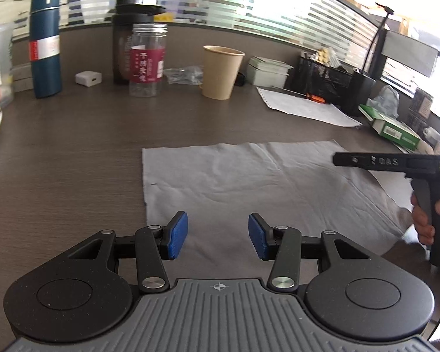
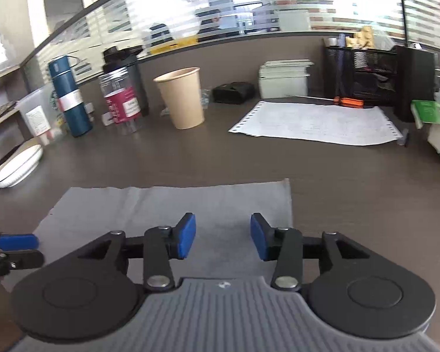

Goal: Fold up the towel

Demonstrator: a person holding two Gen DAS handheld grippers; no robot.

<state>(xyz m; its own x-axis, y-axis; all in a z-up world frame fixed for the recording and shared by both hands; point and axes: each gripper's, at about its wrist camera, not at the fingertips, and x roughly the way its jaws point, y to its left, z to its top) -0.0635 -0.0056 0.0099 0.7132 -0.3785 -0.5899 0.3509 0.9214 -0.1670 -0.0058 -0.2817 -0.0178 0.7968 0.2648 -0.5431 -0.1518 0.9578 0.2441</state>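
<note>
A grey towel (image 1: 249,182) lies spread flat on the dark wooden desk, with light creases; the right wrist view shows the towel (image 2: 167,208) from its other side. My left gripper (image 1: 218,234) hovers over the towel's near left part, open, with nothing between its blue pads. My right gripper (image 2: 223,239) is over the towel's near right part, also open and empty. The right gripper's black body (image 1: 396,162) and a hand (image 1: 425,220) holding it show at the right edge of the left wrist view. The left gripper's blue fingertip (image 2: 17,242) shows at the left edge of the right wrist view.
Along the back of the desk stand a blue flask (image 1: 45,44), a clear jar with a red label (image 1: 146,61), a paper cup (image 1: 221,72), a white charger (image 1: 88,78) and a black mesh organiser (image 2: 363,73). A printed sheet (image 2: 316,123), a green box (image 1: 393,127) and a white plate (image 2: 19,165) lie nearby.
</note>
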